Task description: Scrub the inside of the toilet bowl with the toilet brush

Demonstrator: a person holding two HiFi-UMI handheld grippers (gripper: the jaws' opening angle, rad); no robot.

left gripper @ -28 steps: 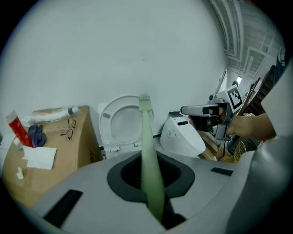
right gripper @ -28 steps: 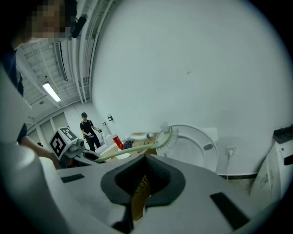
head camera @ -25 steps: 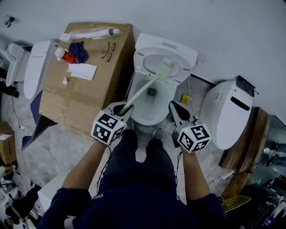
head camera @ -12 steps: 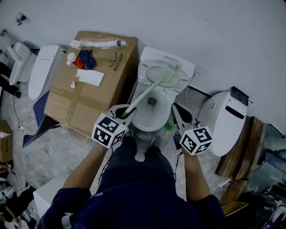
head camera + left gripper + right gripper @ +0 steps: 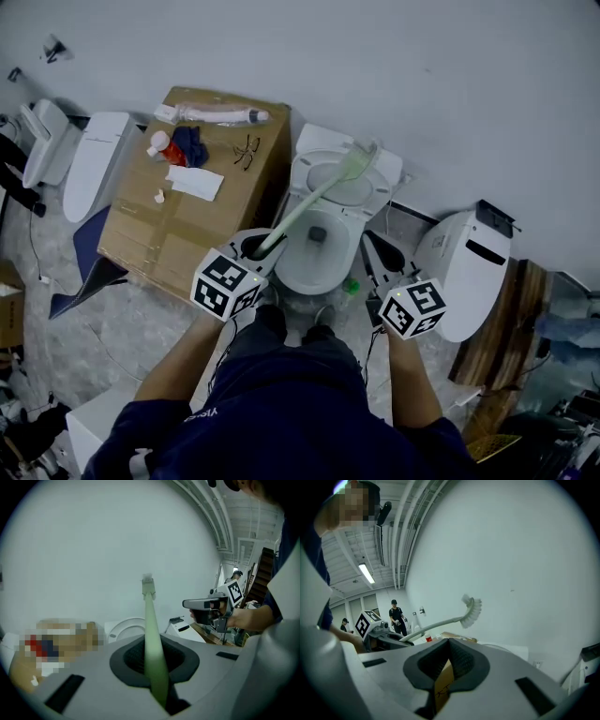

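Toilet brush (image 5: pixel 314 199) sits pinched by its tail end in the left gripper (image 5: pixel 253 244) jaws for reach, head above the bowl (image 5: pixel 294 264); right gripper (image 5: pixel 373 242) jaws pressed together, just idling.

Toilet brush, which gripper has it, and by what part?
The left gripper holds the toilet brush, jaws shut on the near end of its pale green handle. The bristle head is up in the air. The right gripper holds nothing.

You stand in a workshop-type test hall: three toilets along one bare wall (image 5: pixel 422 75), namely left toilet (image 5: pixel 94 159), open toilet (image 5: pixel 309 267) and right toilet (image 5: pixel 466 277); cardboard box (image 5: pixel 159 234) between; exposed ceiling pipes (image 5: pixel 401 527), strip light (image 5: pixel 366 573) overhead.
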